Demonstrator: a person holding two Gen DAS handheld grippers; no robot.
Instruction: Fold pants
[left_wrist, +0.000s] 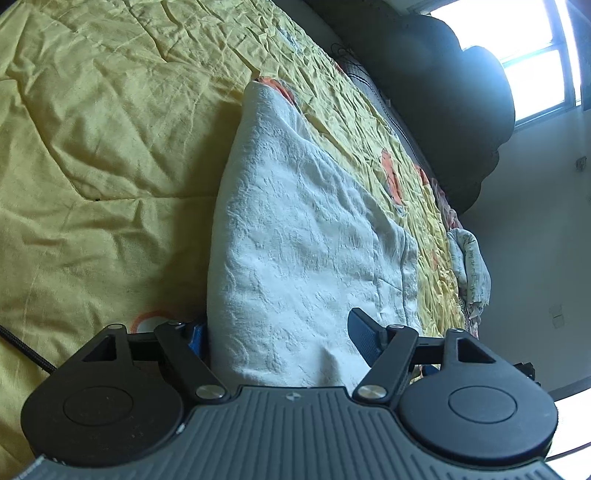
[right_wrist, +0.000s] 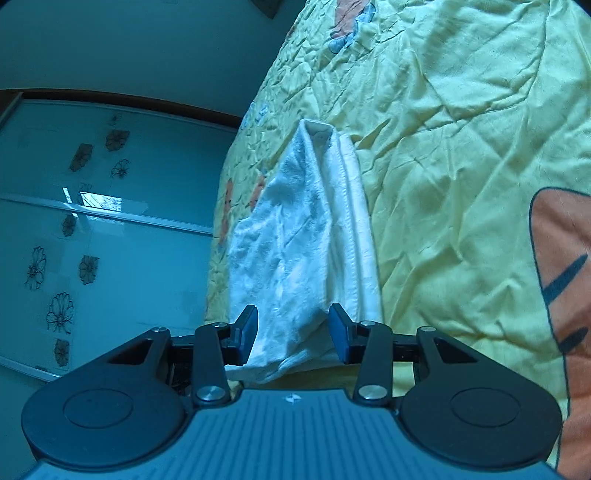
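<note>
— What's hard to see from where you stand?

— On the left gripper (left_wrist: 282, 338), one finger is almost buried behind the white pants (left_wrist: 295, 229); only a sliver of blue pad shows beside the cloth. The near edge of the fabric drops out of sight behind the gripper body, so I cannot tell whether anything is pinched there.

— And how does it sit?

— Low over the yellow bedspread (left_wrist: 92, 147), jaws spread wide, the pants lying between the fingers and running away along the bed.

— The other side?

— The right gripper (right_wrist: 293, 332) is also parted, a narrower gap, with a bunched end of the pants (right_wrist: 306, 229) hanging between the pads and sagging below them. Whether either pad presses the cloth, I cannot tell.

— Anything only one camera catches?

— The left one shows a bright window (left_wrist: 535, 55) and a dark rounded bulk (left_wrist: 443, 110) along the bed's far edge. The right one shows a flowered wardrobe door (right_wrist: 92, 221) and the pants' stitched hem (right_wrist: 354, 206).
</note>
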